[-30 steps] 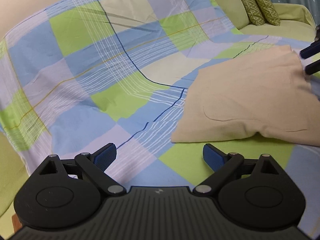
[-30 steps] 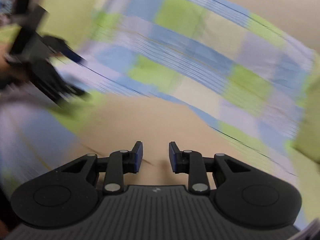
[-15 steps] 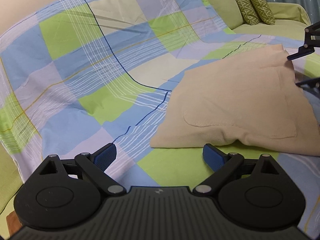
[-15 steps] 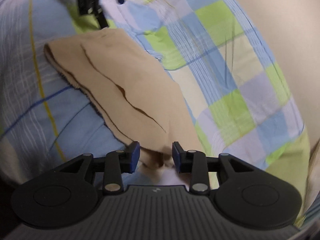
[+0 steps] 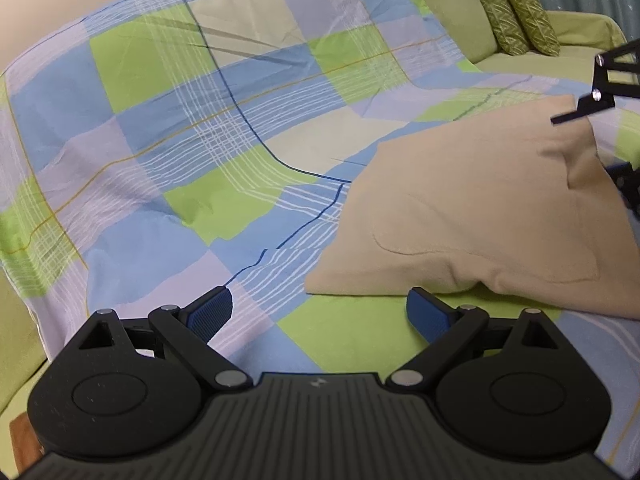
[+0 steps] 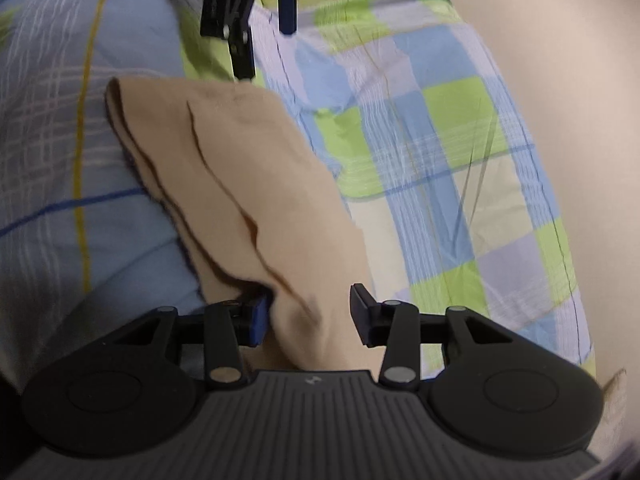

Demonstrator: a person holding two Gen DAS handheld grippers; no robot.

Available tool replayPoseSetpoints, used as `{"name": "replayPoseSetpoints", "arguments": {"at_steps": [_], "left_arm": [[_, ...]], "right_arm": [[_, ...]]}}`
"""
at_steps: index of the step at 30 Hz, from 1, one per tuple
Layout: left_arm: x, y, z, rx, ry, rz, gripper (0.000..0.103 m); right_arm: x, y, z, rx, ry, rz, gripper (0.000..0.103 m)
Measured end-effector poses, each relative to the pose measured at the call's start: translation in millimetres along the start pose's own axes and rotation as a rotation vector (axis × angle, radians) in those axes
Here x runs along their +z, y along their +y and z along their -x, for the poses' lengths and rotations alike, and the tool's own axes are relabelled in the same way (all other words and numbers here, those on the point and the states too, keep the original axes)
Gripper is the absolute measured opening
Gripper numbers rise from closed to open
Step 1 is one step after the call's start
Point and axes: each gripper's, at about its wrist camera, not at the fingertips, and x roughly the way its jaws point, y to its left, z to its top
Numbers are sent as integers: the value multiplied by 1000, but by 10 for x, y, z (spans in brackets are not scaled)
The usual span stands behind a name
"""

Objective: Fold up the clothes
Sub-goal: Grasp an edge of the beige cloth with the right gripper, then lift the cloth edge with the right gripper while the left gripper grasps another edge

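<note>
A folded beige garment [image 5: 476, 208] lies on a checked blue, green and lilac bedsheet [image 5: 208, 128]. My left gripper [image 5: 319, 314] is open and empty, just in front of the garment's near edge. My right gripper [image 6: 307, 312] is open, with a raised corner of the beige garment [image 6: 224, 168] between its spread fingers; the jaws do not press it. In the left wrist view the right gripper [image 5: 600, 92] sits at the garment's far right corner. In the right wrist view the left gripper [image 6: 256, 12] hangs beyond the garment's far end.
Two green patterned cushions [image 5: 516, 8] lean on a light green sofa back [image 5: 452, 0] at the far right. A plain beige wall [image 6: 560, 80] rises behind the bed. A wooden corner [image 5: 24, 440] shows at the lower left.
My right gripper swung round to the garment's corner and its jaws have spread wider around the cloth, lifting that corner a little. My left gripper has barely moved.
</note>
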Motion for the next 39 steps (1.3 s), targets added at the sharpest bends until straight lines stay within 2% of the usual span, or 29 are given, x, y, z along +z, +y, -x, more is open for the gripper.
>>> {"name": "replayPoseSetpoints", "arguments": {"at_steps": [2, 3, 4, 5, 9, 11, 14, 17, 19, 22, 23, 25, 27, 31, 33, 35, 36, 37, 39], "left_arm": [[19, -16, 9, -3, -10, -8, 96], [28, -26, 16, -5, -17, -14, 96], [37, -36, 23, -7, -23, -21, 96], [47, -45, 30, -9, -29, -28, 96], [65, -50, 13, -6, -33, -37, 96], [76, -62, -9, -10, -32, -45, 96], [94, -85, -39, -16, -31, -61, 96], [112, -107, -69, -22, -29, -77, 96], [124, -122, -89, -26, -28, -88, 96], [142, -145, -119, -33, -27, -104, 96], [148, -152, -129, -35, -26, -110, 96], [158, -155, -151, -42, -35, -102, 96], [207, -152, -196, -51, -43, -97, 96], [311, -164, -269, -58, -62, -93, 96], [352, -162, -292, -61, -69, -93, 96], [344, -184, -265, -76, -77, -120, 96], [330, -196, -246, -86, -78, -136, 96], [316, -209, -228, -95, -80, -151, 96], [288, -235, -190, -114, -84, -182, 96]], "right_arm": [[29, -17, -103, 10, -3, 13, 26], [25, -67, -161, 15, 2, -3, 10], [18, -138, -226, 19, 10, -28, 1], [20, -183, -251, 14, 13, -46, 1], [-91, -502, -204, -104, 7, -141, 0], [-191, -678, -162, -177, 29, -194, 0], [-363, -745, -160, -219, 95, -224, 0], [-490, -598, -200, -158, 147, -211, 0], [-521, -548, -165, -139, 164, -246, 0], [-371, -562, 95, -101, 102, -366, 0], [-305, -567, 156, -77, 73, -394, 2], [-129, -493, 285, -4, 4, -420, 16], [61, -391, 384, 79, -57, -434, 26], [442, -61, 387, 230, -107, -408, 32], [549, 116, 372, 241, -90, -348, 35], [641, 294, 320, 222, -65, -251, 32], [639, 282, 294, 212, -55, -265, 25], [629, 219, 256, 204, -39, -306, 0], [580, 45, 204, 179, -14, -406, 0]]}}
